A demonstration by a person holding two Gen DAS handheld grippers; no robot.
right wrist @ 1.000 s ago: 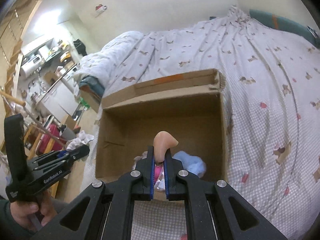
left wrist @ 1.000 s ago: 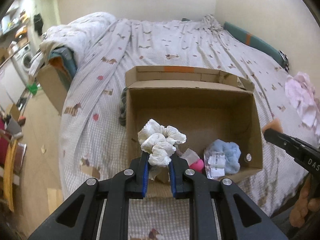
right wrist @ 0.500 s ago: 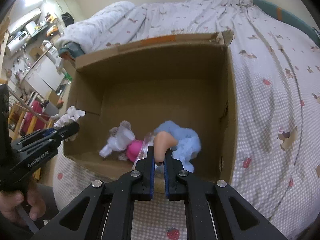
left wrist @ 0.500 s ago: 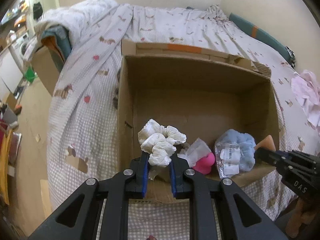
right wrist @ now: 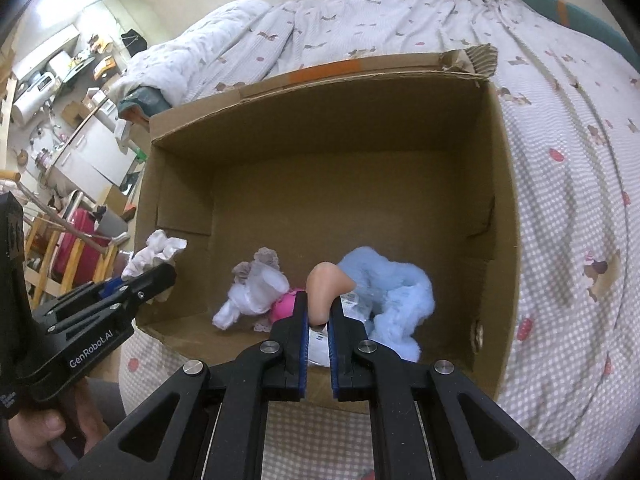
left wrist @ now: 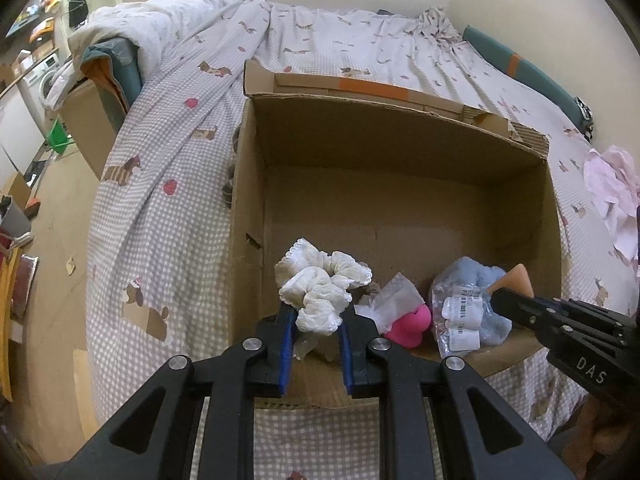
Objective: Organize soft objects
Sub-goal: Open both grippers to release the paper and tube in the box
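Both claws moved closer, now over the cardboard box near edge. Left gripper clamps white scrunchie; right gripper clamps beige sponge, blue plush just ahead. Drop-in prob. next.

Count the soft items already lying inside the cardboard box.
3, perhaps more hidden underneath: a fluffy light-blue plush in plastic wrap at the near right, a bright pink soft toy beside it, and a white-and-grey fabric bundle left of that.

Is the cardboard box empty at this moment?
No, the cardboard box already holds a blue fluffy item and a pink toy near its front wall.
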